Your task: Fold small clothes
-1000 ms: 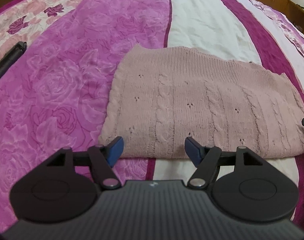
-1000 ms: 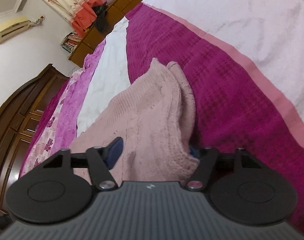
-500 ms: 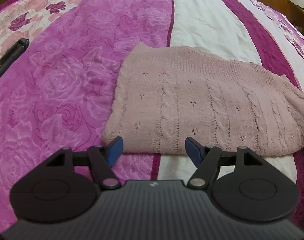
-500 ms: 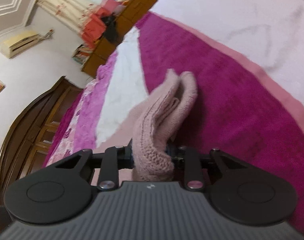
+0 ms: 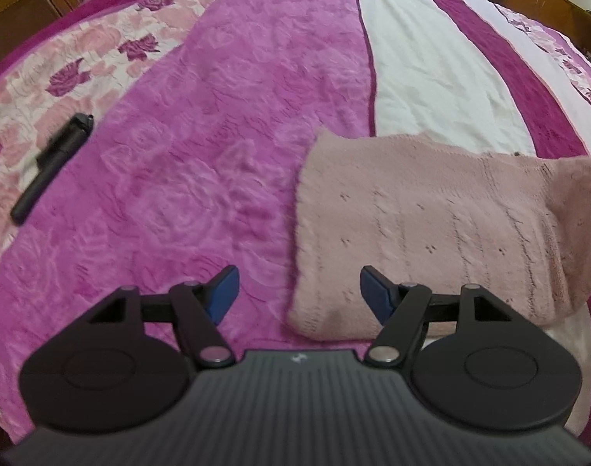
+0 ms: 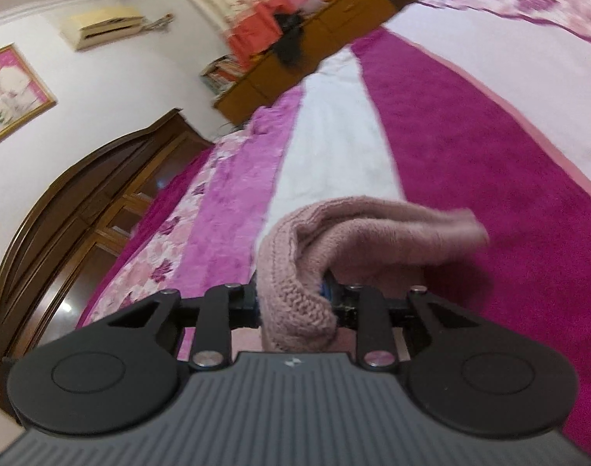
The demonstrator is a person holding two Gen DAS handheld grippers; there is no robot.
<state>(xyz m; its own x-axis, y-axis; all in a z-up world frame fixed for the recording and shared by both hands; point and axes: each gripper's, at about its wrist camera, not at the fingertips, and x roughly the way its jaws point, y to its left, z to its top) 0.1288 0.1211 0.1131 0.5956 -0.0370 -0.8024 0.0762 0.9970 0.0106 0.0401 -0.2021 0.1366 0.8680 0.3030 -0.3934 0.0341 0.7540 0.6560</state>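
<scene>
Sweater (image 6: 373, 233) (pink knit) in right gripper (image 6: 291, 303)

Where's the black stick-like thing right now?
Left wrist view, far left: the black stick-like object lies on the floral band of the bedspread, well clear of the pink knit garment on the right.

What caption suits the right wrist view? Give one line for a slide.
Right gripper shut on a bunched end of the pink knit sweater, lifted above the striped bedspread.
</scene>
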